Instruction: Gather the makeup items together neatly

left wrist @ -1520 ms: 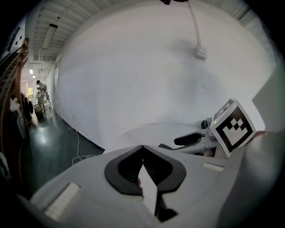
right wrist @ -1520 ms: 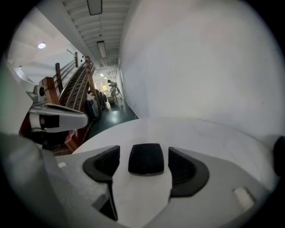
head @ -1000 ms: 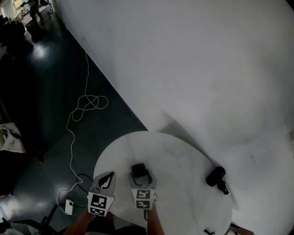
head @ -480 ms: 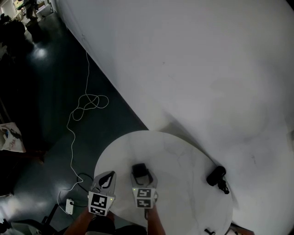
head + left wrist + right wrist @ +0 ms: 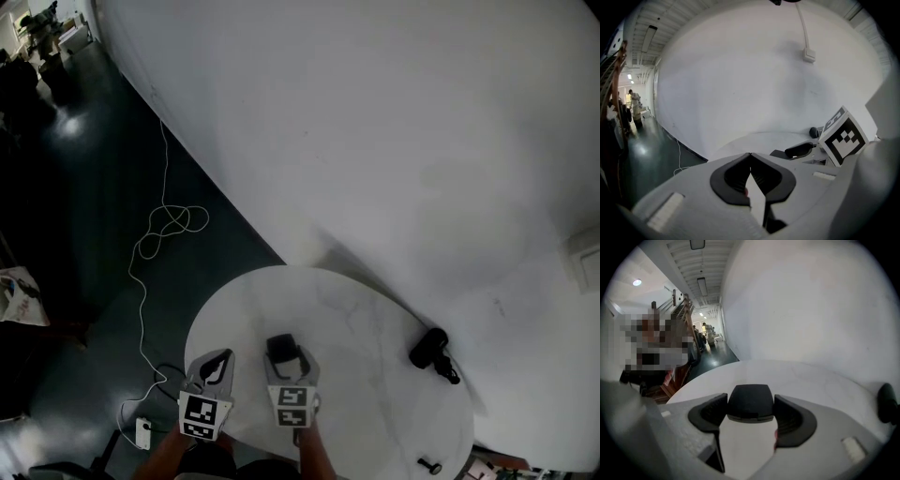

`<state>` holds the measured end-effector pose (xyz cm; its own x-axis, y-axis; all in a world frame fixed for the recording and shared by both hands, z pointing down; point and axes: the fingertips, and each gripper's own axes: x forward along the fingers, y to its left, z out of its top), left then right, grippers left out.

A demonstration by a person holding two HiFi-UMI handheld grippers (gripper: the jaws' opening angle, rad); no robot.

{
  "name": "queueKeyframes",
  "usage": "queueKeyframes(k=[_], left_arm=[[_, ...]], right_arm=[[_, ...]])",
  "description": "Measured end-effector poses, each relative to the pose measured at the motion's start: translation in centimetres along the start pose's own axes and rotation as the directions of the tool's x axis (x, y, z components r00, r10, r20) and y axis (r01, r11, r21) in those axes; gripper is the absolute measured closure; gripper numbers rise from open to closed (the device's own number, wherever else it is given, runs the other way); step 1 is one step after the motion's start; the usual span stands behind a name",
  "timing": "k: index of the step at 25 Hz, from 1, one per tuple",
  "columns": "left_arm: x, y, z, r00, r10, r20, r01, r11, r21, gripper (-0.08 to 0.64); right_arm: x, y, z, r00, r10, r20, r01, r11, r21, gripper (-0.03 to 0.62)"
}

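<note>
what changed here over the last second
The right gripper's jaws have just closed in on the black compact, now between and touching both pads. The left gripper stayed shut and empty; the black item at the table's right edge hasn't moved.

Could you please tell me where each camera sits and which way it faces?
Head view: on the person's head, facing steeply down at the round table; the left hand-held gripper, right hand-held gripper and forearms show.
Left gripper view: rides the left hand-held gripper, looking along its shut jaws over the table toward the wall.
Right gripper view: rides the right hand-held gripper, looking along jaws that have just been closing onto a black case.
Shared: head and right gripper views both show that case.
</note>
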<state>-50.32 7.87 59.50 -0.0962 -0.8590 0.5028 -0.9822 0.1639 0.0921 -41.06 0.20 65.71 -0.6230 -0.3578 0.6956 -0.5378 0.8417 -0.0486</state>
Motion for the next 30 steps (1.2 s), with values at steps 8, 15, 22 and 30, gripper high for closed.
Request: queueKeyframes(k=[8,15,22,30], left_arm=[[0.0,-5.5,3.1,0.995,-0.090,0.045,0.087,0.994,0.061,0.549],[0.4,-11.9,5.2,0.980,-0.189,0.060,0.180,0.976,0.125,0.549],[0.7,-18.9,6.3,0.954,-0.294,0.060,0.279,0.942,0.186,0.549],[0.3,-26.8,6.1,0.913,-0.406,0.029,0.388,0.889,0.244,0.549]], right_arm=[[-5.6,-4.2,0.2,0.995,-0.087,0.054,0.083,0.995,0.060,0.278],[-11.3,-8.7,-1.3,0.980,-0.185,0.080,0.173,0.976,0.129,0.278],[-16.9,-12.9,-3.7,0.956,-0.281,0.091,0.258,0.945,0.200,0.278],[-23.4,-17.3,-7.9,0.915,-0.395,0.076,0.359,0.887,0.290,0.279]])
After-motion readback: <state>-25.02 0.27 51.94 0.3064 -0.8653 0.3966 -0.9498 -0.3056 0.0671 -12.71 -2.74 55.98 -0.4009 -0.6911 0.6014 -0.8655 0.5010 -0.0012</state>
